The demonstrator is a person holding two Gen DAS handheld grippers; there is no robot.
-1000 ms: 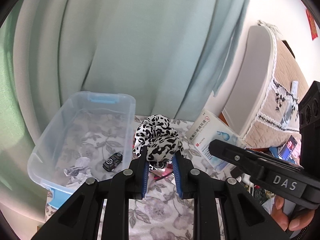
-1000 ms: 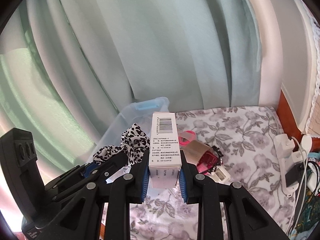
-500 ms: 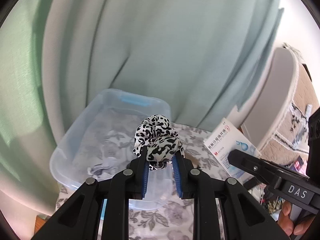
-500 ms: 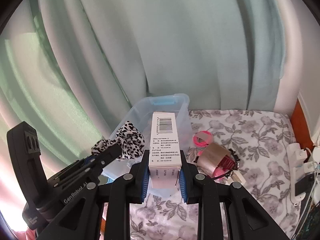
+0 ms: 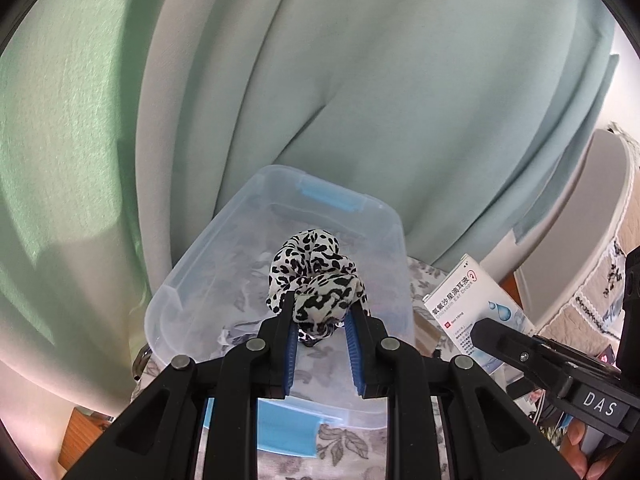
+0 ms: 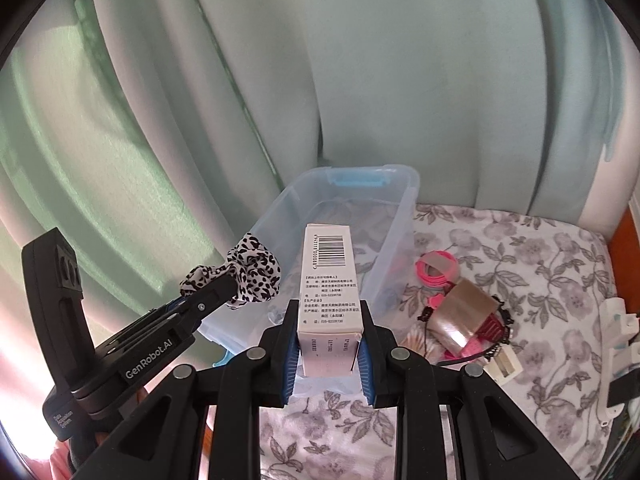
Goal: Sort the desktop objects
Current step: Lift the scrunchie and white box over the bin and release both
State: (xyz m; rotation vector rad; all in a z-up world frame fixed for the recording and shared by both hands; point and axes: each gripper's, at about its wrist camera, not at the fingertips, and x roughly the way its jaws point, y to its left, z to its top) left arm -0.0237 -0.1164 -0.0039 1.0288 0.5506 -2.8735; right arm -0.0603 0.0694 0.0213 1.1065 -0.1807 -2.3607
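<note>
My left gripper point(image 5: 320, 308) is shut on a black-and-white leopard-print scrunchie point(image 5: 316, 276) and holds it above the clear plastic bin point(image 5: 276, 200) with blue latches. The scrunchie also shows in the right wrist view point(image 6: 252, 268), over the bin's left rim point(image 6: 412, 184). My right gripper point(image 6: 328, 316) is shut on a white medicine box point(image 6: 328, 276) with a barcode, held upright just in front of the bin. The same box shows at the right of the left wrist view point(image 5: 476, 308). Crumpled paper lies in the bin.
On the floral cloth point(image 6: 520, 272) right of the bin lie a pink cord coil point(image 6: 436, 268), a tan tape roll point(image 6: 464, 312), a black lace hairband and small pink items. A white power strip point(image 6: 616, 332) sits at the right edge. Green curtains point(image 5: 360, 80) hang behind.
Both grippers have moved left toward the bin with their loads. The scrunchie, earlier right of the bin, now hangs over it; the medicine box now stands in front of the bin.
</note>
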